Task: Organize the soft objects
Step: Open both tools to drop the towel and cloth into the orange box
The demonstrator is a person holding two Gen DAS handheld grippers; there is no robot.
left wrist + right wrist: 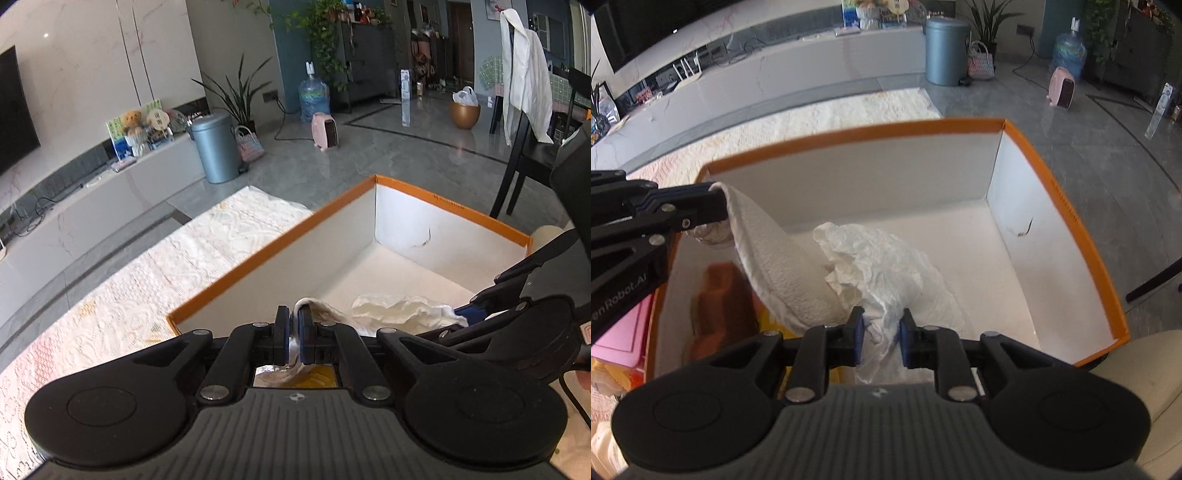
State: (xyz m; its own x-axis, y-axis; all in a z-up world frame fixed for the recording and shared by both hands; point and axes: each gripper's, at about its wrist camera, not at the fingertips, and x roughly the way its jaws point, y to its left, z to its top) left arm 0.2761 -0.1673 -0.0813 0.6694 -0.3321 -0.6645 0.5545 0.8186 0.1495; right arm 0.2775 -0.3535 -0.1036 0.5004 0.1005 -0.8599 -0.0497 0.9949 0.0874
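Note:
An orange-rimmed white box [1067, 221] stands on a lace-covered table; it also shows in the left wrist view [266, 243]. My left gripper [294, 317] is shut on the corner of a cream towel [783, 273] and holds it up over the box's near left corner; the same gripper shows in the right wrist view [714, 190]. My right gripper [881, 325] is shut on a crumpled white cloth [882, 266] that rests on the box floor. That cloth shows in the left wrist view [399, 308].
A pink item [618, 339] lies left of the box. The lace tablecloth [177, 258] spreads to the left. A black chair with a white garment [521, 85] stands at the right. A grey bin [216, 146] and pink heater [325, 131] stand on the floor.

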